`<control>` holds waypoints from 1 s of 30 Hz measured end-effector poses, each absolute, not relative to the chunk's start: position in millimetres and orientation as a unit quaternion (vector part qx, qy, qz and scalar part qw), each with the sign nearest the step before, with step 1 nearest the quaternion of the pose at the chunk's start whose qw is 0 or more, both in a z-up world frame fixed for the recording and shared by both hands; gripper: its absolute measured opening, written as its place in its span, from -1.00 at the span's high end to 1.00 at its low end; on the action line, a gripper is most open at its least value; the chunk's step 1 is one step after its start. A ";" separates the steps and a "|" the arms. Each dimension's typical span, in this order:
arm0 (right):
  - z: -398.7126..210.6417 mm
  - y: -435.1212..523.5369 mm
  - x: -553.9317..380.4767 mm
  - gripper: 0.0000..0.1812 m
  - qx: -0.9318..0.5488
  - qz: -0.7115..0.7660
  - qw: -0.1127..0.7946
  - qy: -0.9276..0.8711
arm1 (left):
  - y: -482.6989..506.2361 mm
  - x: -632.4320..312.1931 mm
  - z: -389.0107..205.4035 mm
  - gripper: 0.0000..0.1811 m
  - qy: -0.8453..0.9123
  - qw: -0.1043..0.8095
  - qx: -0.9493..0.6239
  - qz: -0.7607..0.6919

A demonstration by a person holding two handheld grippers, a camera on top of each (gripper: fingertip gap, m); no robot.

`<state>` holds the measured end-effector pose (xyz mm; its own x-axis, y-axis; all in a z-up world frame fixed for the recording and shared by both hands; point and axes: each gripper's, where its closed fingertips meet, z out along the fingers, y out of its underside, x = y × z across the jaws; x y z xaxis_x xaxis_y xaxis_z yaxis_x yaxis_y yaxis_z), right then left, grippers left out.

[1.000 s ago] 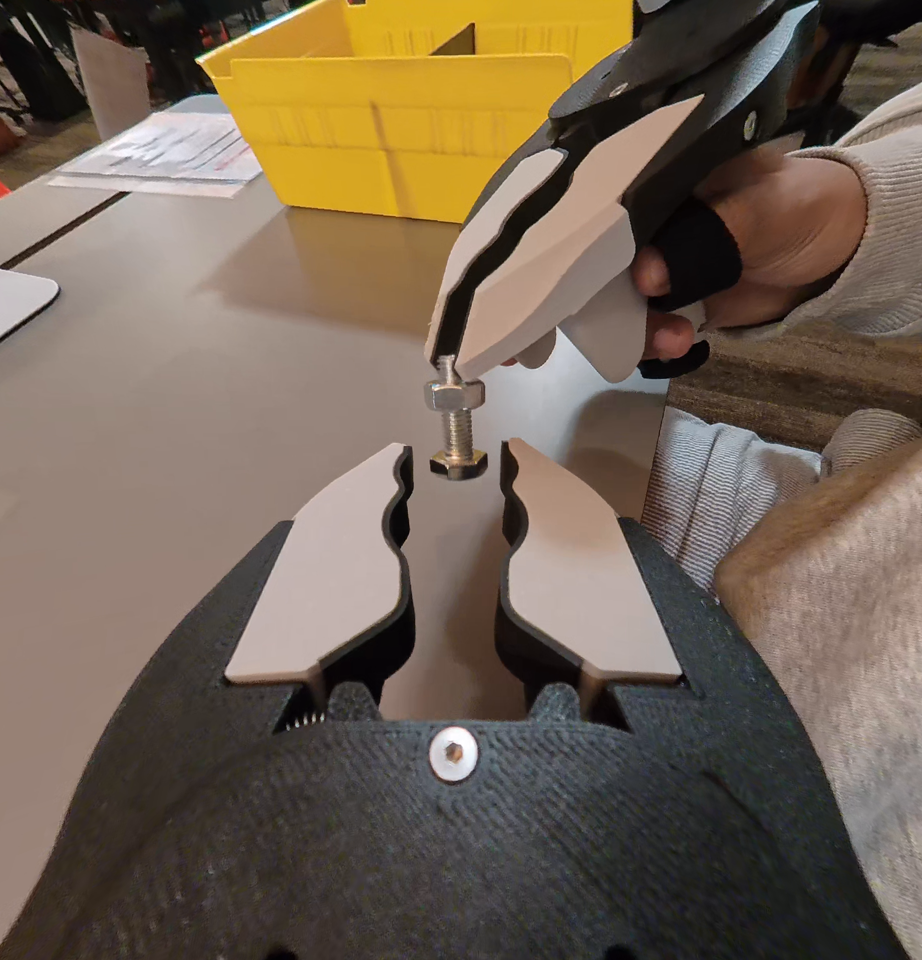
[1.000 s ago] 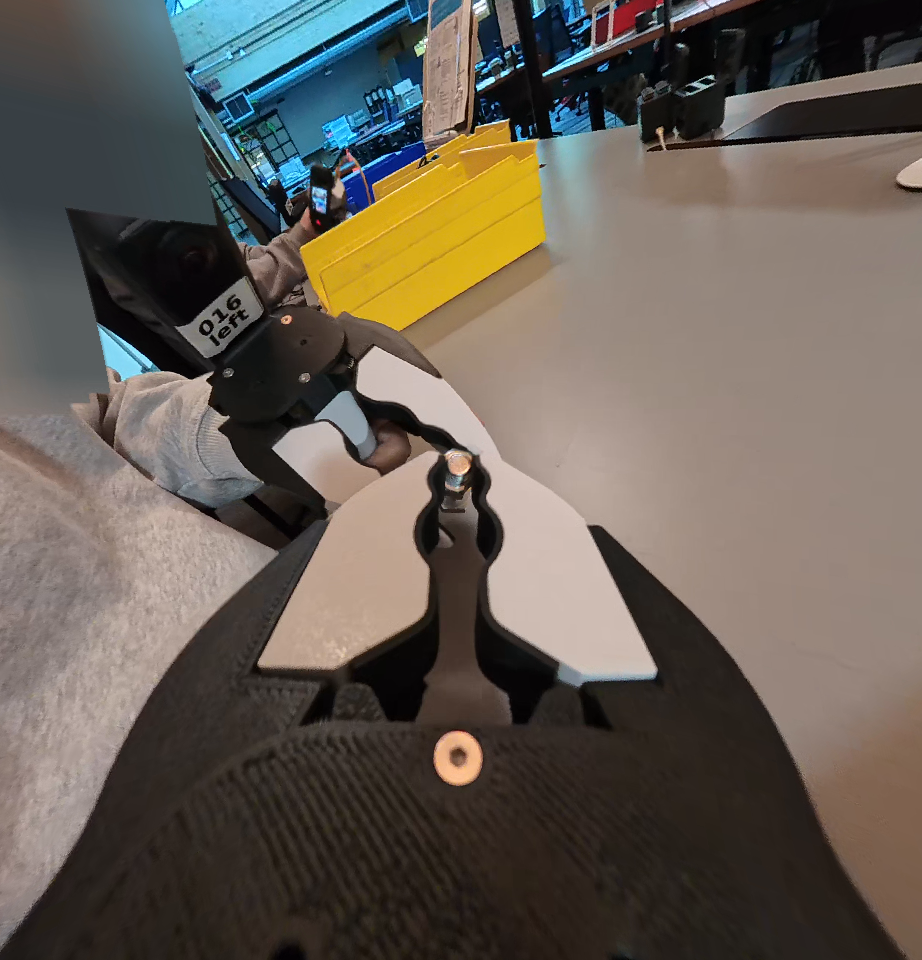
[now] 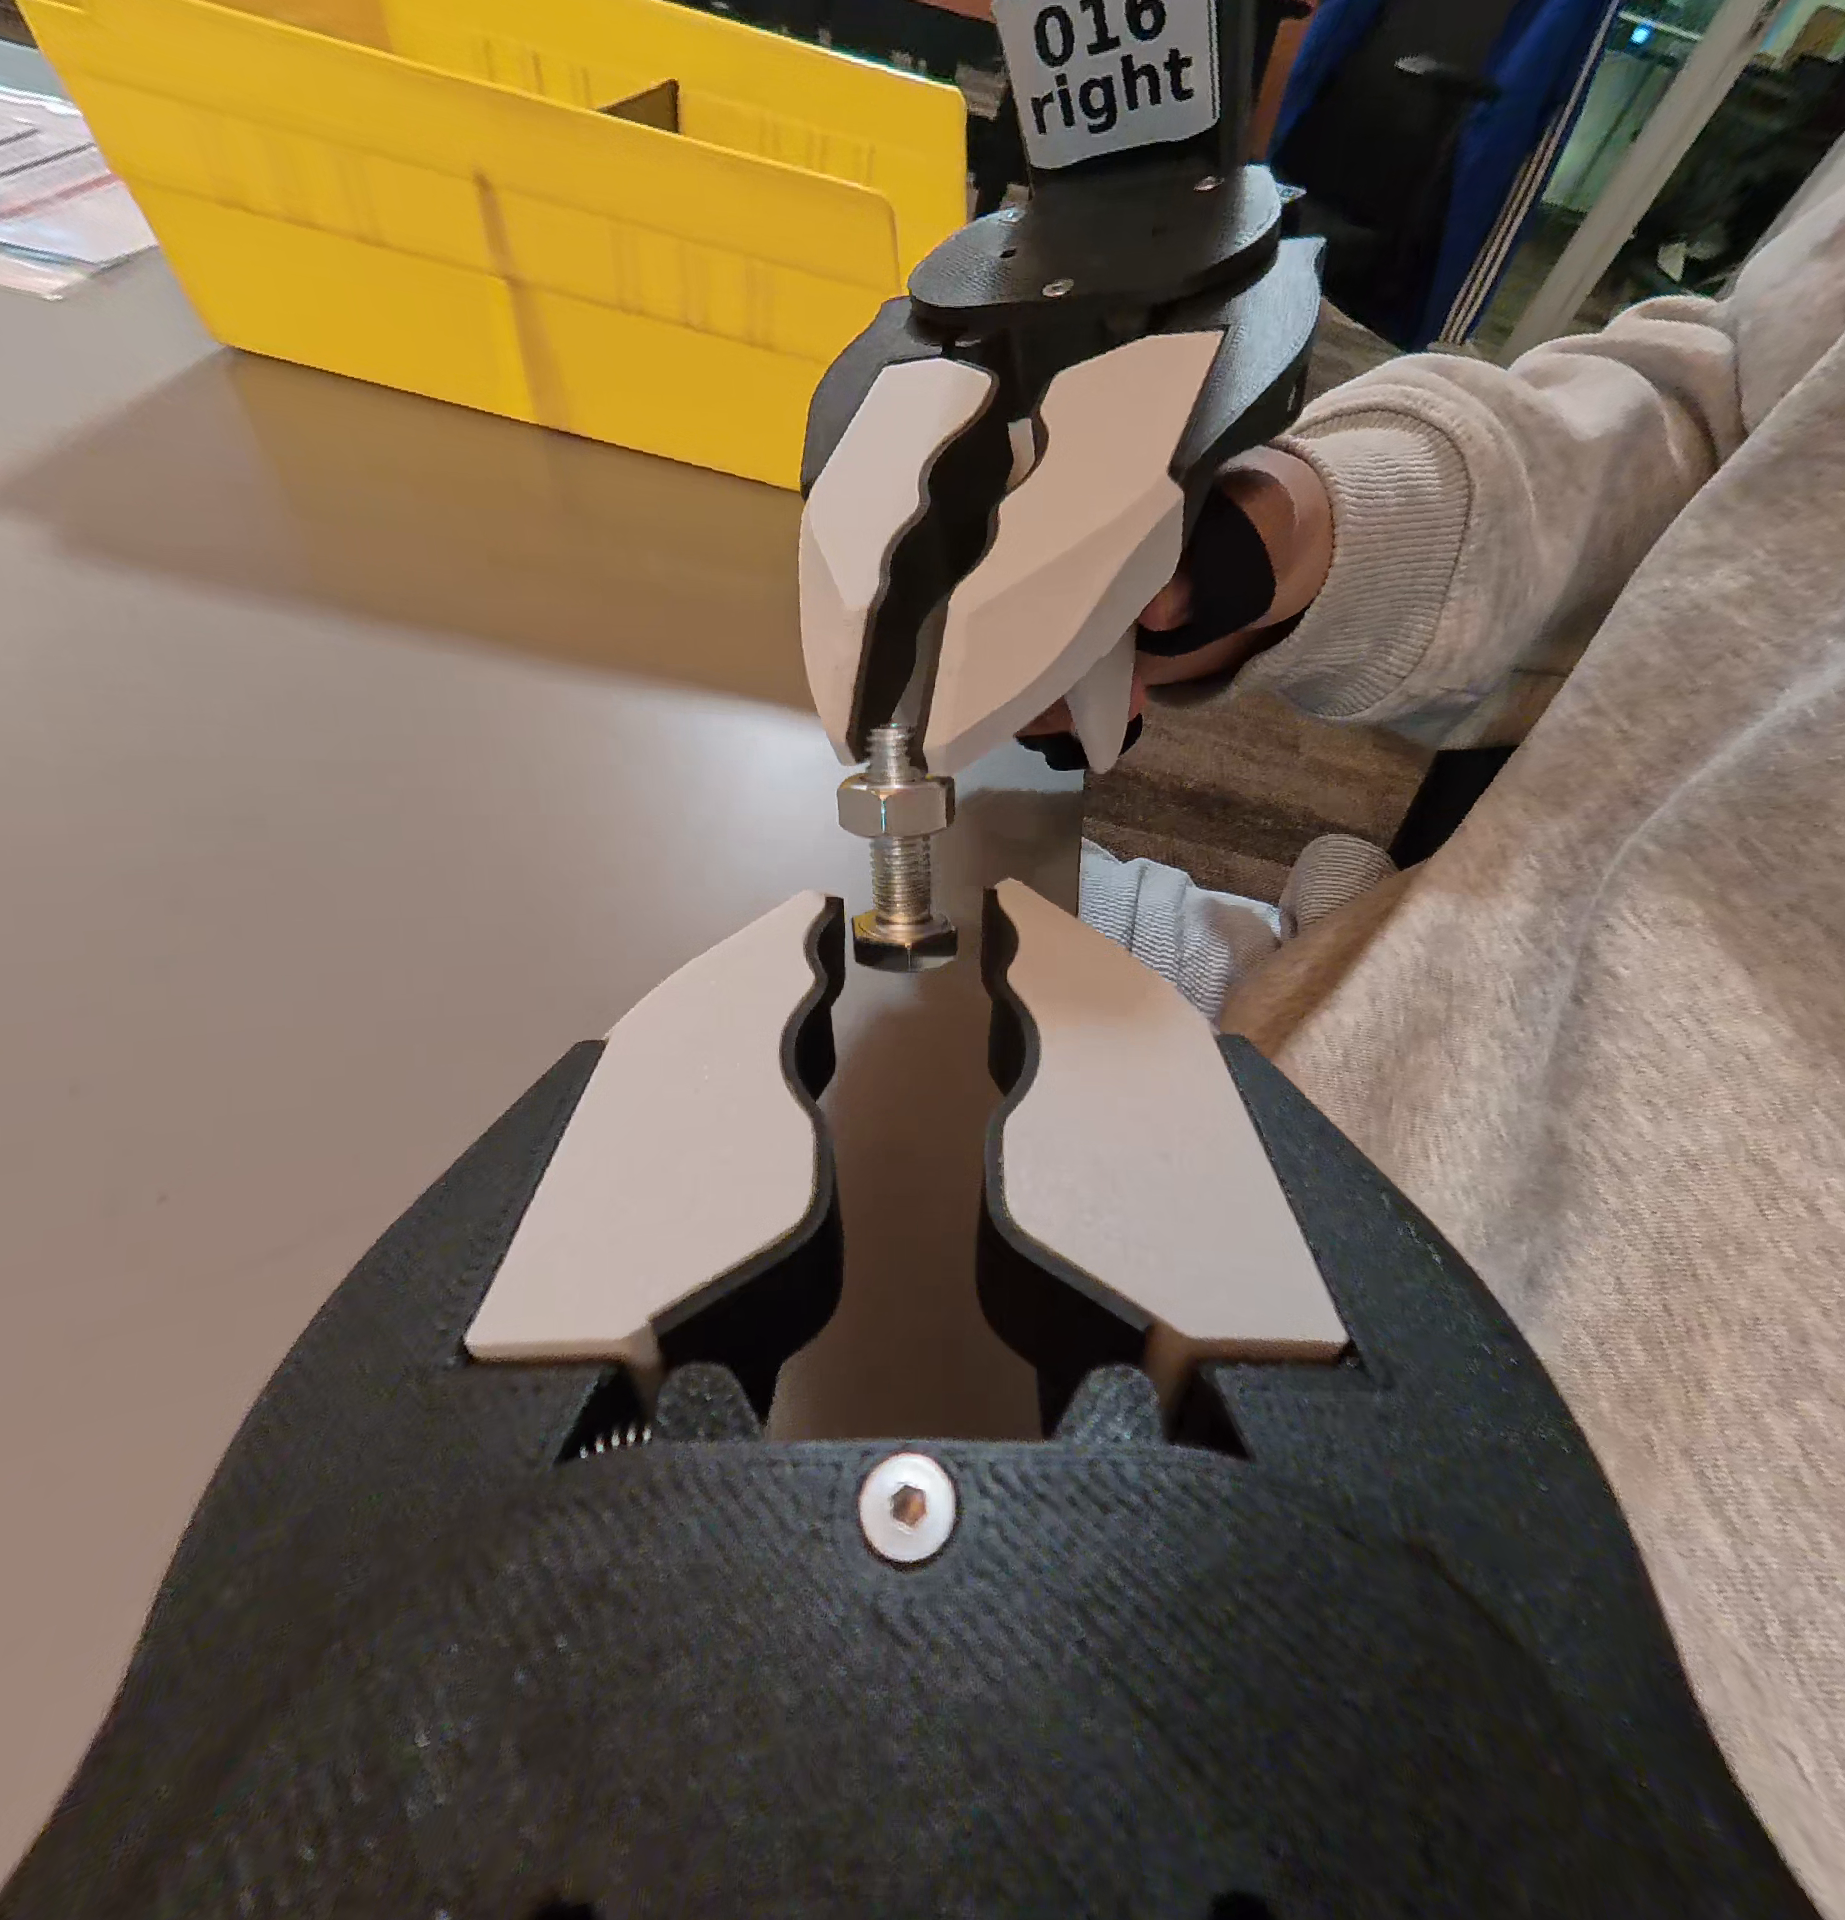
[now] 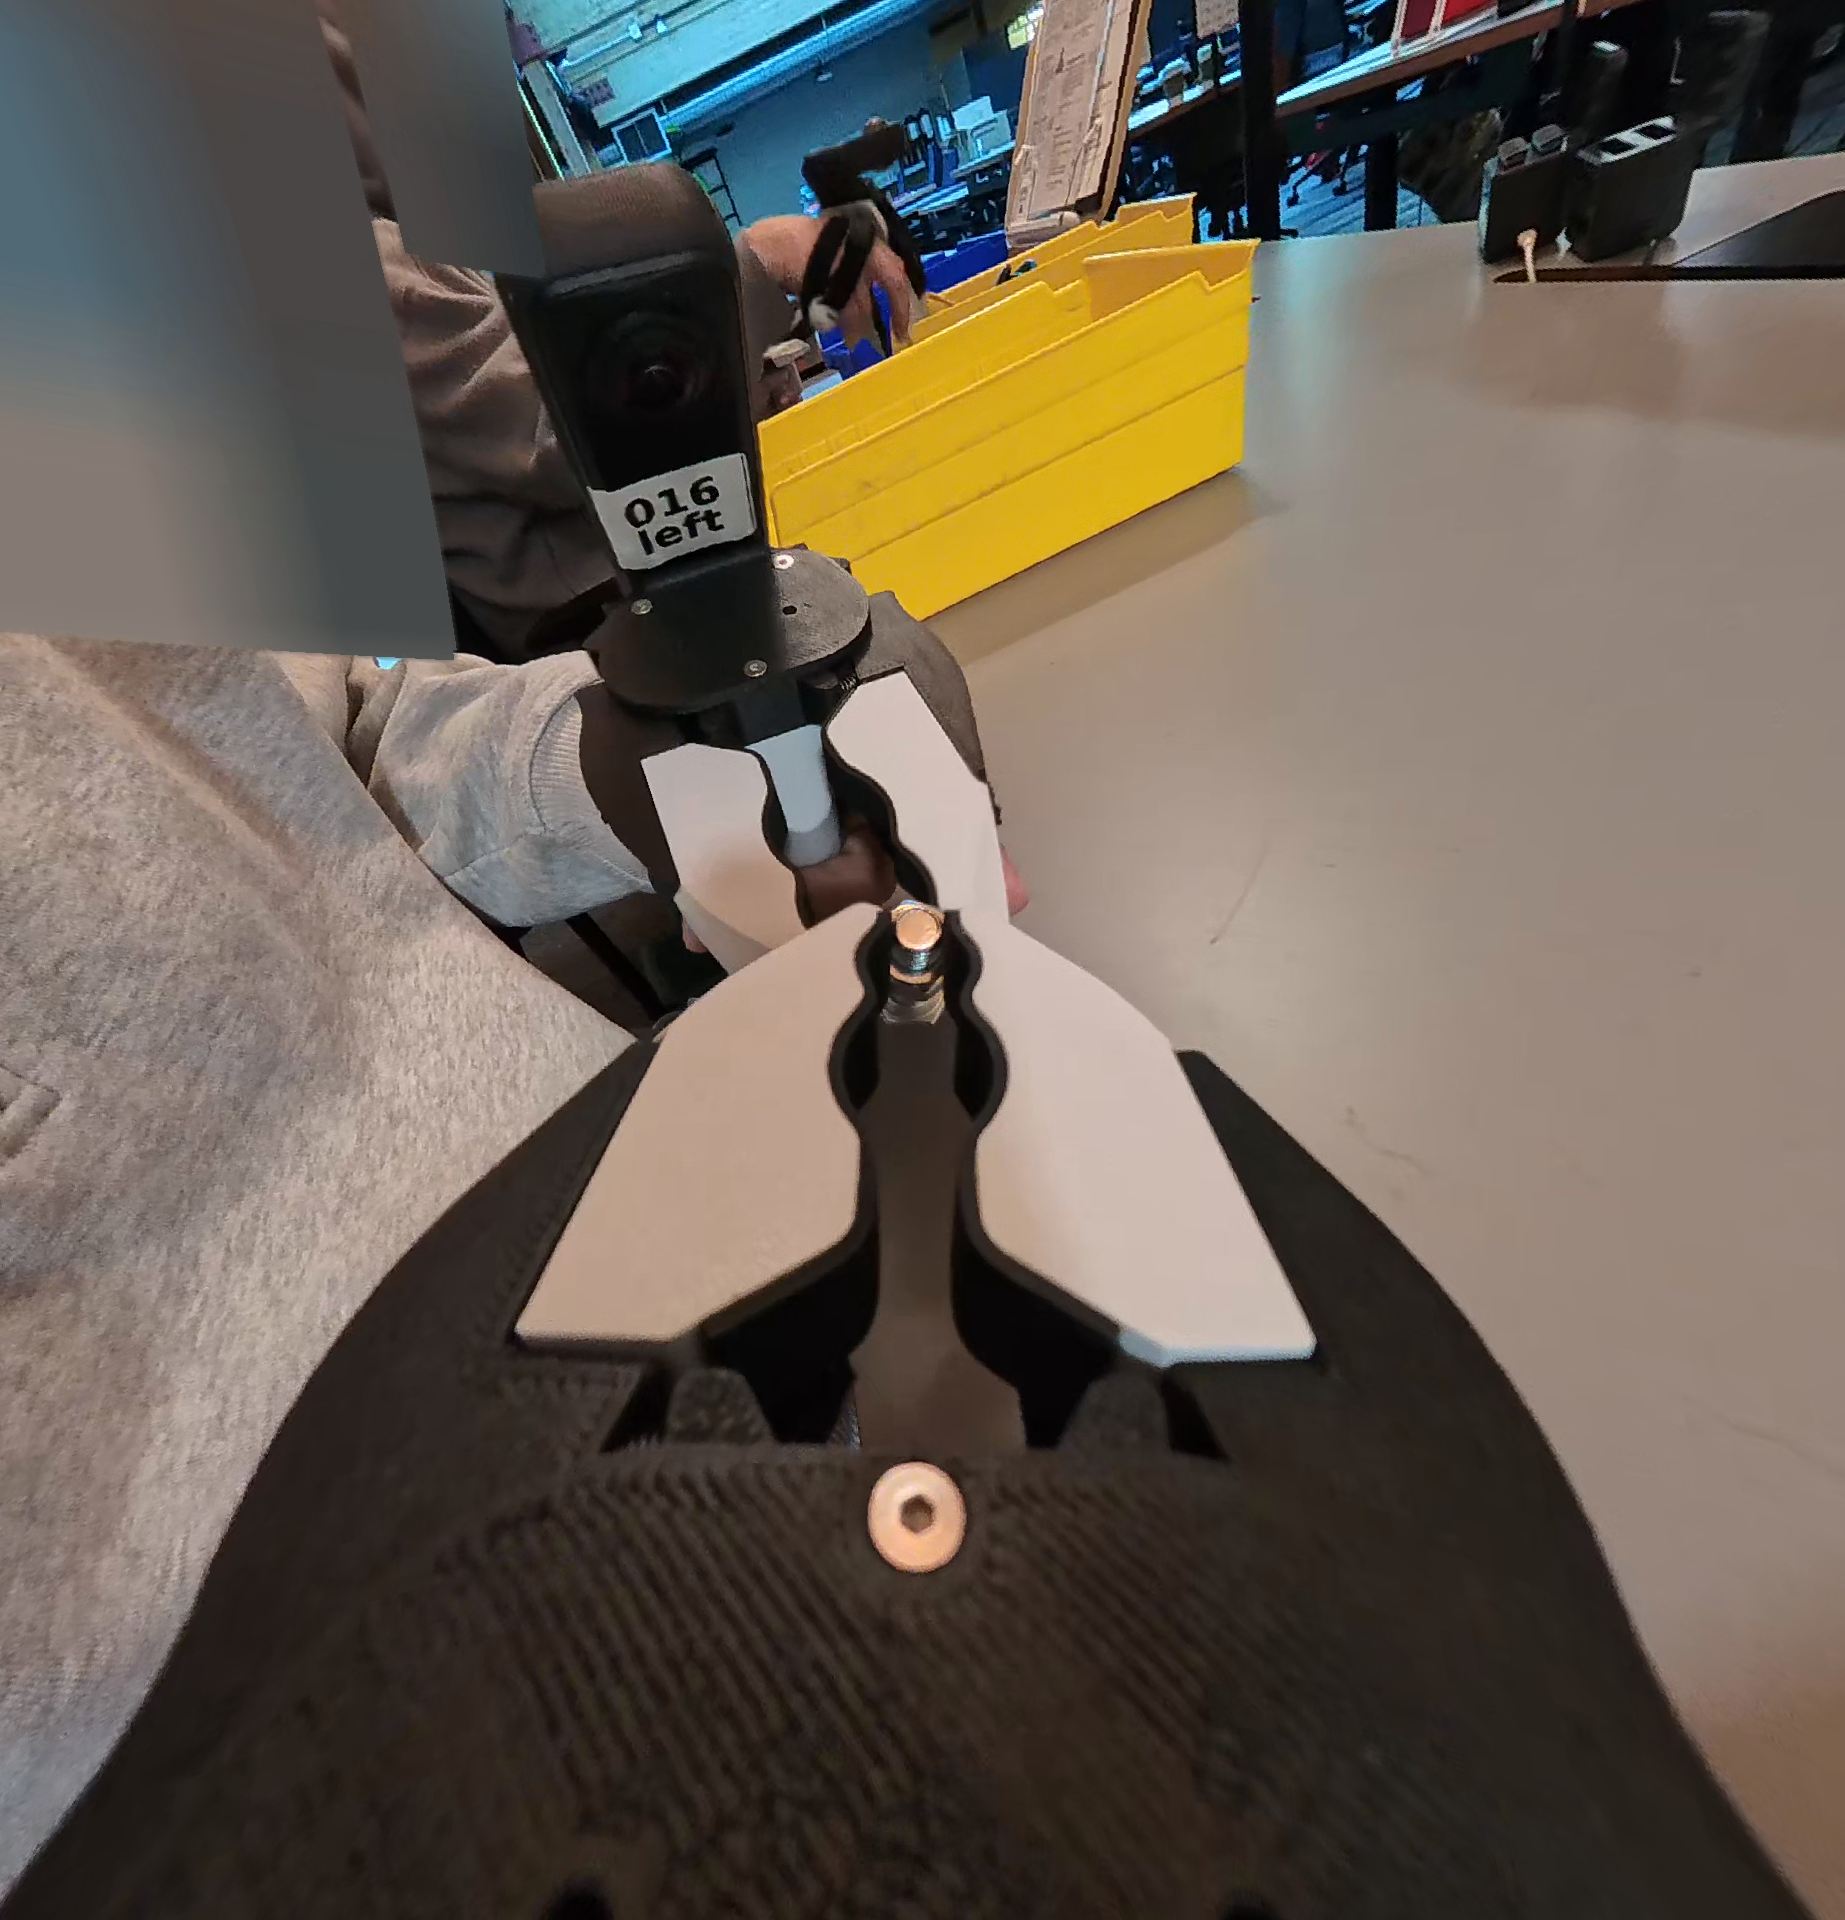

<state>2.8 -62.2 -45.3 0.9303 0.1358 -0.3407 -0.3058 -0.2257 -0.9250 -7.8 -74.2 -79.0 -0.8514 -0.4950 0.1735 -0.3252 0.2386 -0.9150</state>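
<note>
Grey tabletop in a busy workshop, yellow bin at the back
right tongs pinch the bolt by its threaded tip, nut partway down; left tongs spread around its head

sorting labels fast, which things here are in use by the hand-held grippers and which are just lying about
In use:
right hand-held gripper
bolt
nut
left hand-held gripper

Lying about:
yellow bin
papers
table

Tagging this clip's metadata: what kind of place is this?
Probably a large workshop or lab hall: a grey worktable with a yellow parts bin, more benches and equipment behind, and a bolt held in the right gripper.
</note>
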 end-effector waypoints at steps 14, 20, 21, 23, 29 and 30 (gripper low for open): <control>-43.3 -64.0 3.4 0.90 -0.758 0.183 0.624 0.057 | -73.3 -8.4 -77.4 0.75 0.777 0.064 -0.266 -0.567; -42.8 -63.9 4.9 0.90 -0.755 0.183 0.627 0.062 | -72.3 -6.5 -76.7 0.78 0.775 0.074 -0.268 -0.567; -42.3 -64.1 5.7 0.90 -0.753 0.183 0.628 0.064 | -71.7 -5.6 -76.1 0.78 0.775 0.080 -0.267 -0.568; -41.9 -64.3 7.6 0.90 -0.751 0.179 0.632 0.067 | -70.6 -3.8 -75.2 0.78 0.773 0.089 -0.268 -0.568; -28.3 -64.1 18.1 0.63 -0.722 0.121 0.679 0.064 | -63.3 5.2 -76.6 0.78 0.775 0.129 -0.280 -0.552; -28.3 -64.7 19.7 0.63 -0.722 0.114 0.679 0.064 | -60.9 7.8 -77.6 0.78 0.776 0.142 -0.283 -0.545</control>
<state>19.7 -64.7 -28.3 0.9657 0.0632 -0.2520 -0.2476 -0.0697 -0.9663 7.8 -60.9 -77.6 -0.7997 -0.5940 0.0873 -0.2837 0.2456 -0.9269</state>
